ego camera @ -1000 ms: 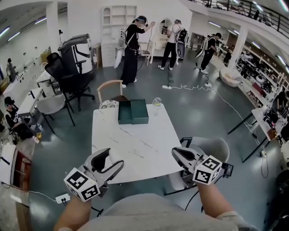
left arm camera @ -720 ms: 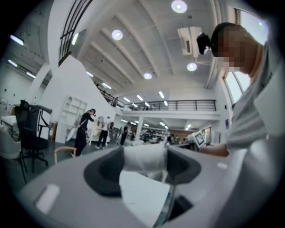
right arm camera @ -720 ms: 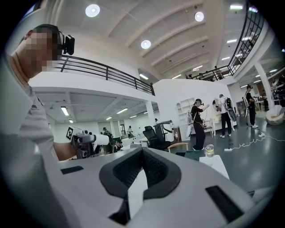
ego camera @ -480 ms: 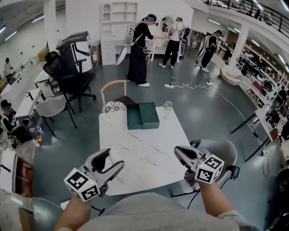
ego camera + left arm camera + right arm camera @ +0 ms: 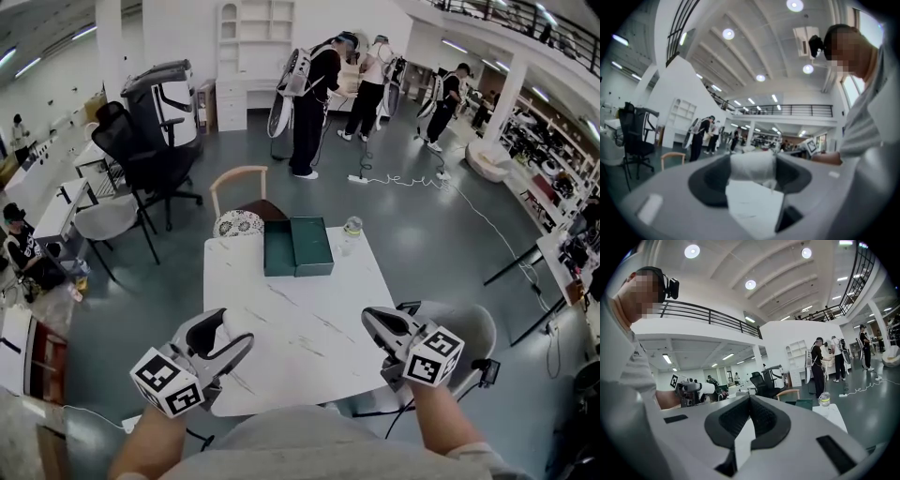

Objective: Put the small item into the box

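A dark green box (image 5: pixel 298 247) lies open at the far edge of the white marble table (image 5: pixel 291 309); it shows too in the right gripper view (image 5: pixel 804 403). Both grippers hover over the near edge, far from the box. My left gripper (image 5: pixel 228 336) is at the near left. In its own view the pads (image 5: pixel 712 178) press a small white item (image 5: pixel 752 166) between them. My right gripper (image 5: pixel 378 326) is at the near right, its jaws (image 5: pixel 750 401) shut tip to tip with nothing in them.
A small clear bottle (image 5: pixel 352 228) stands on the table just right of the box. A wooden chair (image 5: pixel 234 183) stands behind the table, a grey chair (image 5: pixel 459 323) at its right, black office chairs (image 5: pixel 141 155) at the left. People stand at the back.
The view has shifted, so table and box sit further right and a little nearer. The person in black at the back walked right. Both grippers keep their places.
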